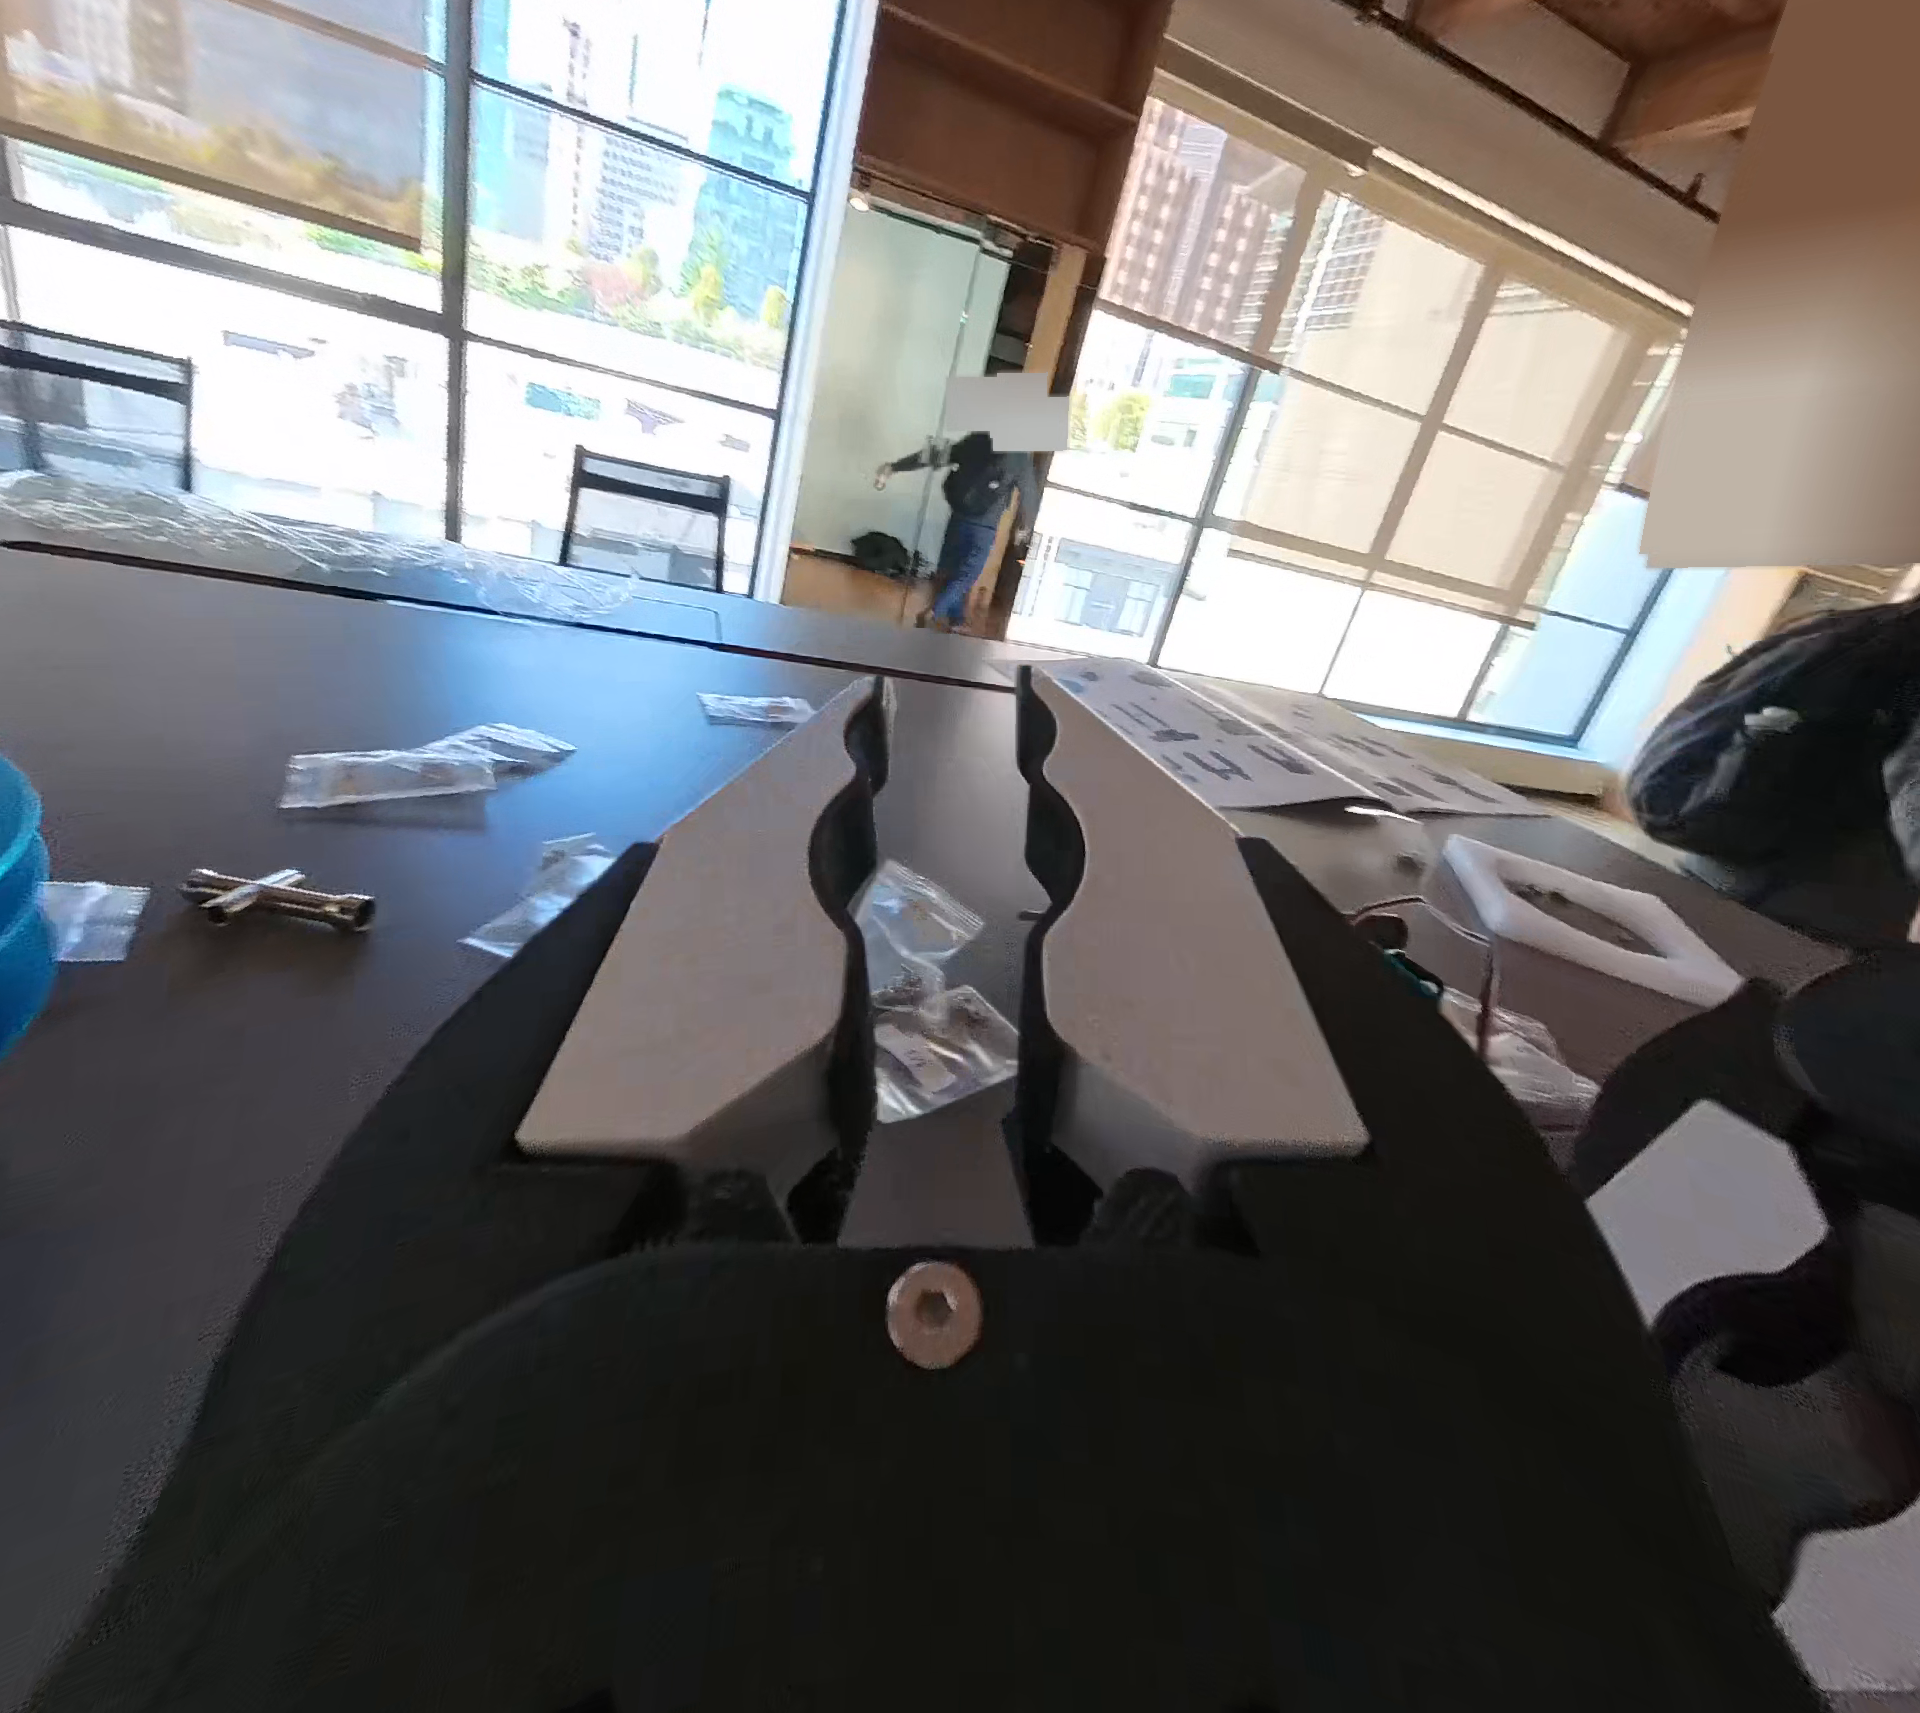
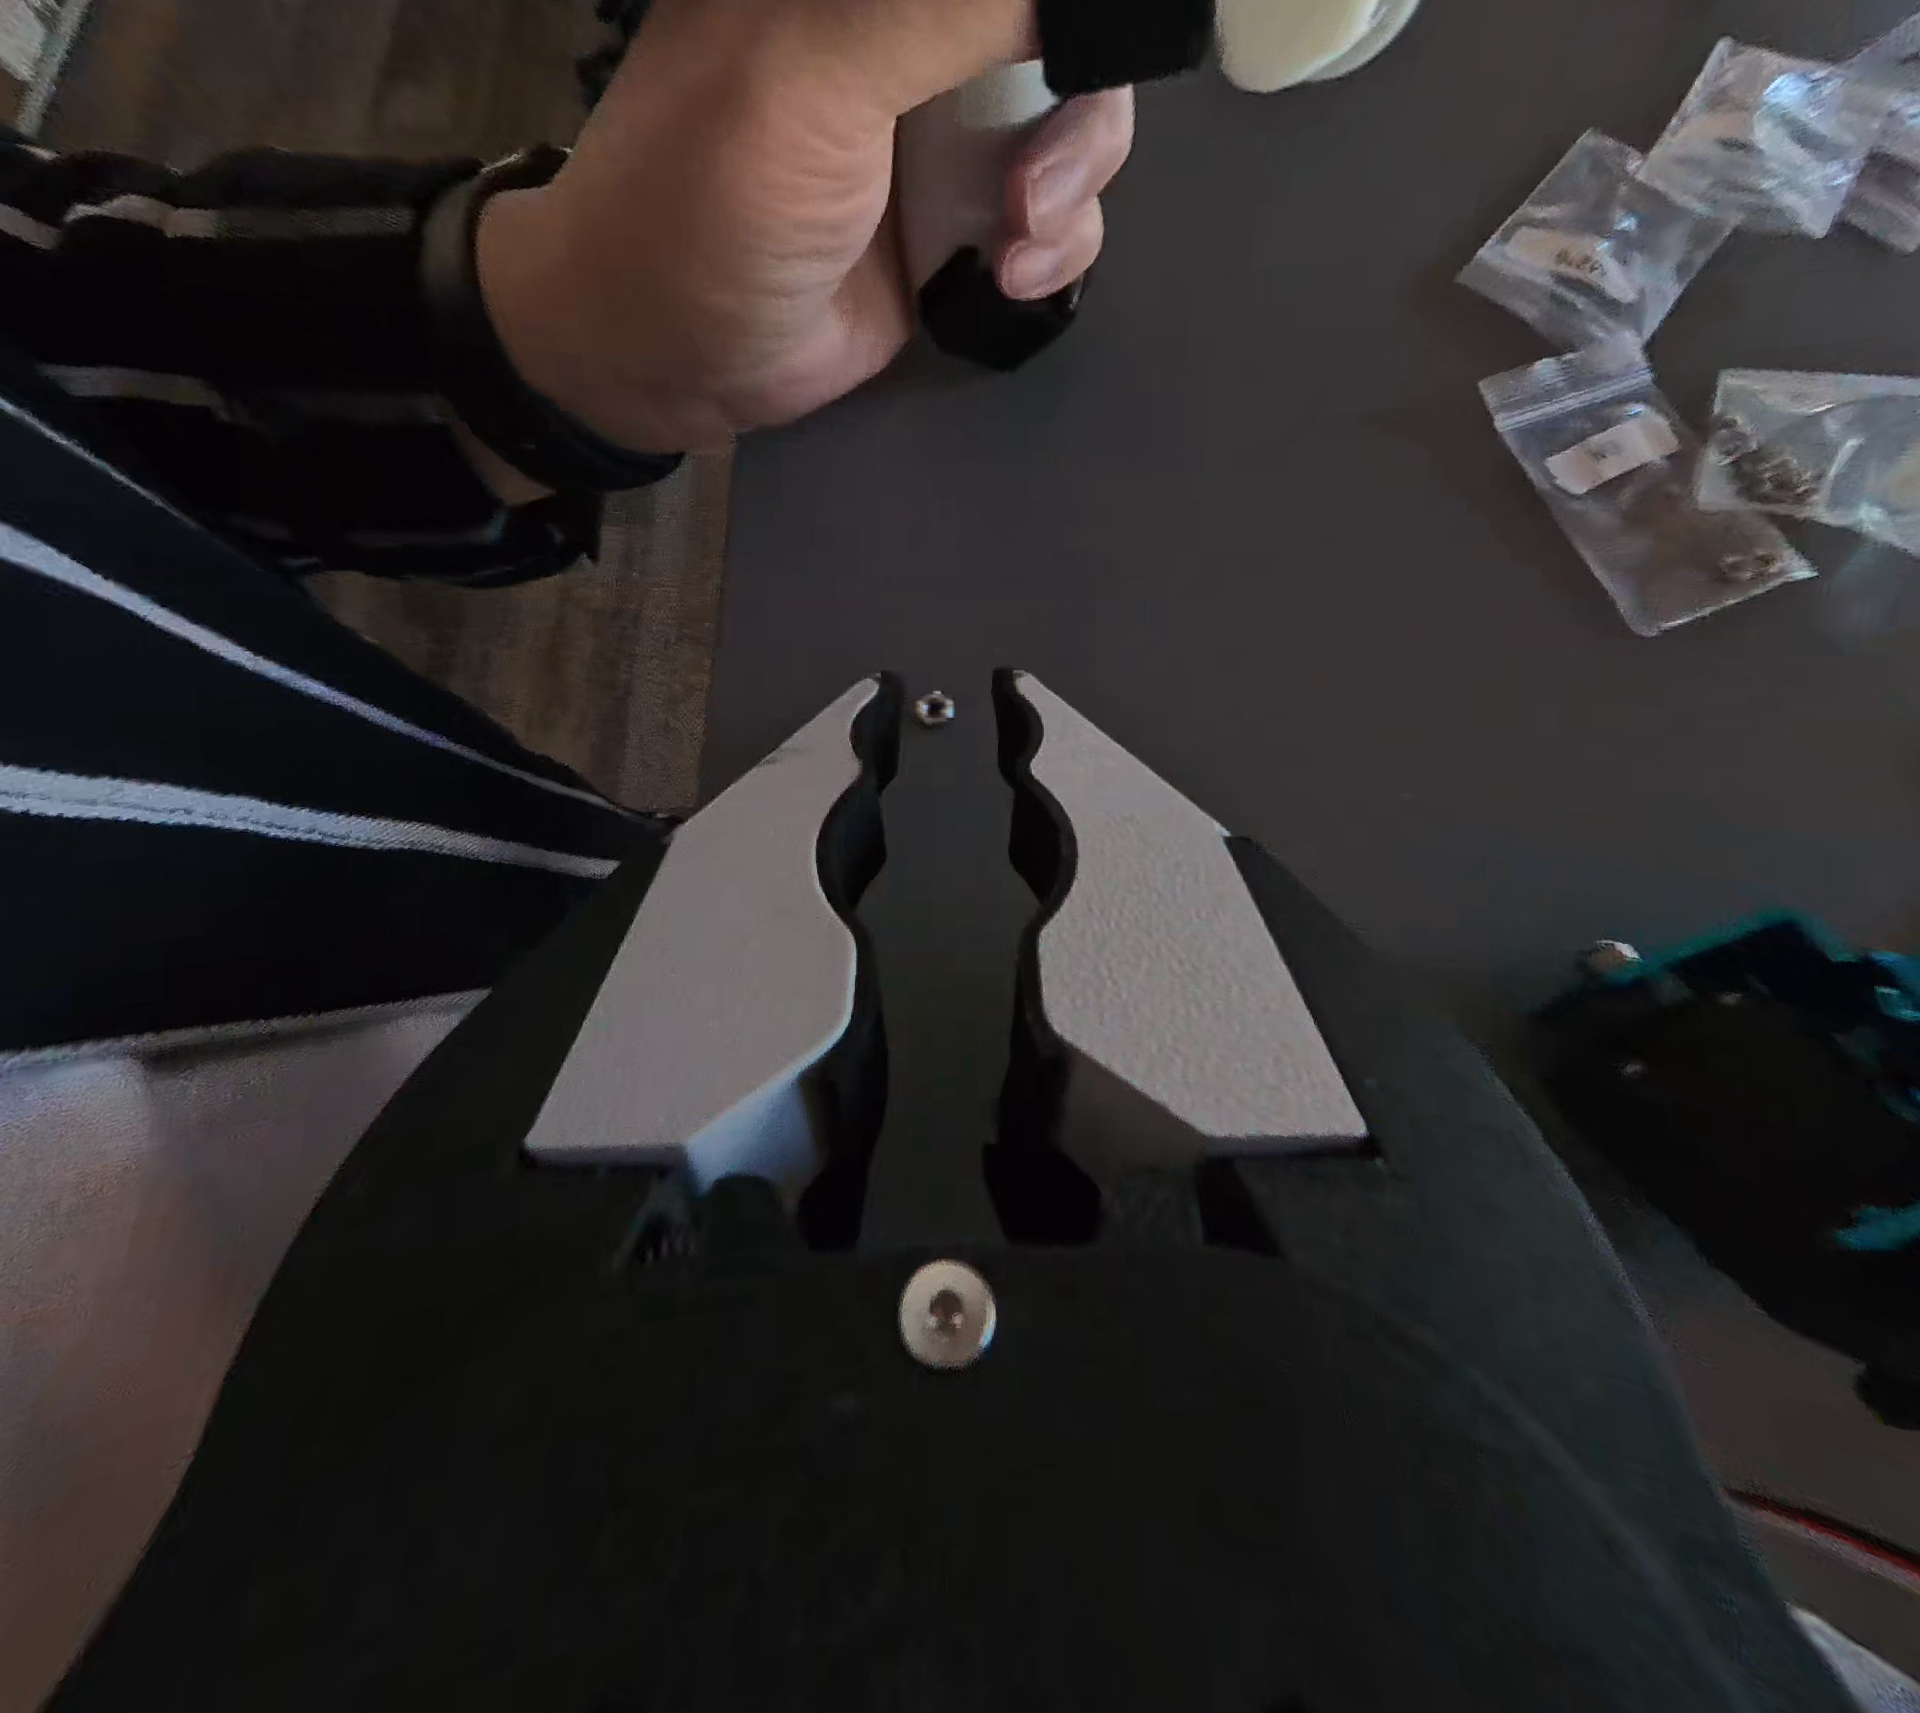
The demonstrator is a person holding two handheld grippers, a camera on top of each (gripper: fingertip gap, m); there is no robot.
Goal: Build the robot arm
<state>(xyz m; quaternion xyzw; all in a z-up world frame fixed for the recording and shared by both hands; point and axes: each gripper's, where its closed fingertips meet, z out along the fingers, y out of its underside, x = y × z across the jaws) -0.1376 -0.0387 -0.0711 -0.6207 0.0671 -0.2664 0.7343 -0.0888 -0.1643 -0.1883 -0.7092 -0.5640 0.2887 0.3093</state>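
Note:
My right gripper (image 2: 943, 687) points down at the dark table (image 2: 1247, 624), open and empty. A tiny metal nut (image 2: 936, 708) lies on the table between its fingertips, close to the left one. A hand (image 2: 790, 209) holding the other gripper's handle shows above it. My left gripper (image 1: 954, 697) is open and empty, held above the dark table (image 1: 260, 1040). Small clear bags of hardware (image 1: 930, 988) lie on the table below its jaws.
Several clear hardware bags (image 2: 1642, 479) lie at the right, with a black and teal part (image 2: 1766, 1040). A metal cross wrench (image 1: 275, 896), more bags (image 1: 384, 775), a blue container (image 1: 21, 894), a white frame (image 1: 1590, 915) and a printed sheet (image 1: 1247, 744) lie around. A person (image 1: 977, 520) stands far off by the windows. My right fingertips sit around 20 centimetres from my left ones.

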